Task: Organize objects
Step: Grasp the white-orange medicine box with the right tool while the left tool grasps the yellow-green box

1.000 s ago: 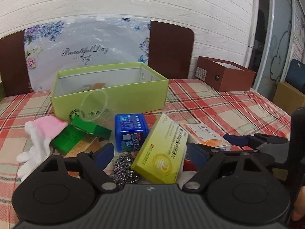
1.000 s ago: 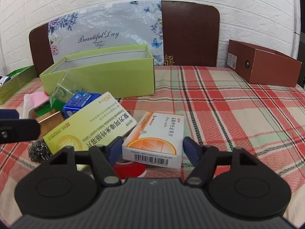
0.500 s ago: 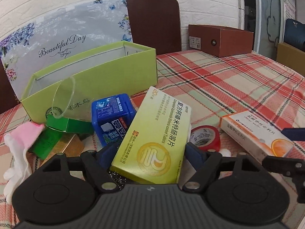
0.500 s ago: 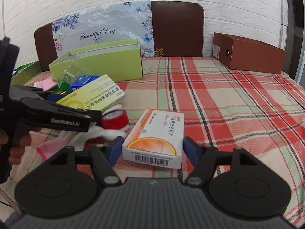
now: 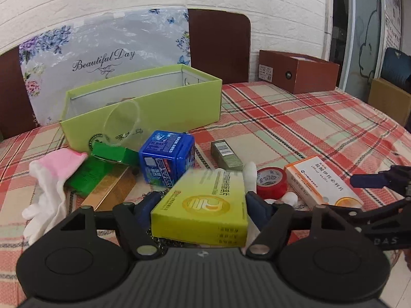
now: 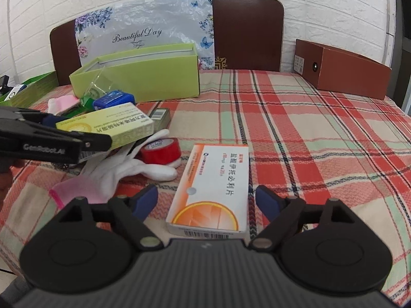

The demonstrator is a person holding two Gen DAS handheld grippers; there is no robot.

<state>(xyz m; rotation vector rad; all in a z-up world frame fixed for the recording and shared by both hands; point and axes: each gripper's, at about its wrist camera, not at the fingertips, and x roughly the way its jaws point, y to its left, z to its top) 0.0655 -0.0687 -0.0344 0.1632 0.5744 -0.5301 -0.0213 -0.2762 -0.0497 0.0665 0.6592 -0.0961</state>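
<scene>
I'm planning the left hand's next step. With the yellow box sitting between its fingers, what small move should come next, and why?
Probably close the left claw the rest of the way onto the yellow box. Its jaws have just been closing and sit at the box's two sides, but a firm grip isn't clear. The box looks raised over the glove, and the green bin behind stands open.

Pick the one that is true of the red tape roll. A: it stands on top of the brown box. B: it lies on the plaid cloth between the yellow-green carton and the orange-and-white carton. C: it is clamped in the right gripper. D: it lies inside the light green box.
B: the red tape roll lies on the plaid cloth, with the yellow-green carton on one side and the orange-and-white carton on the other.
</scene>
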